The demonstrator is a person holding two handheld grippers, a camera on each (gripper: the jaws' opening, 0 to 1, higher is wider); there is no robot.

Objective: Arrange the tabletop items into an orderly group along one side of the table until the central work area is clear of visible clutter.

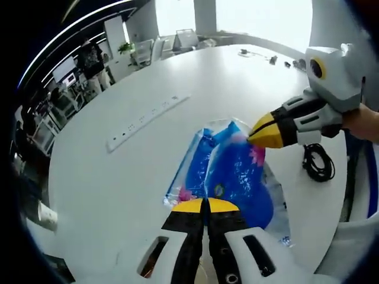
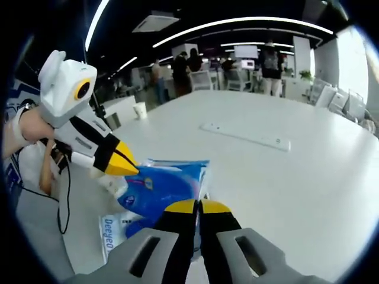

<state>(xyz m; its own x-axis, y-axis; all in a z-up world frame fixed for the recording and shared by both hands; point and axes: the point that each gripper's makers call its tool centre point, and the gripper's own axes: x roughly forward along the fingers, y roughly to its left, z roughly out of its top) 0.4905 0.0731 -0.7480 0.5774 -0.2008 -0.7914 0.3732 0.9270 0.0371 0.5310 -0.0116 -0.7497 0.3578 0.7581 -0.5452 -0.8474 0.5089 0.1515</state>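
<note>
Blue plastic pkg [image 1: 237, 171], flat on table [image 1: 148, 77]

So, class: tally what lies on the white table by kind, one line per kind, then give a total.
Blue plastic packet: 1
White power strip: 1
Black coiled cable: 1
Paper cup: 1
Total: 4
Small items at the far edge are too small to count.
</note>
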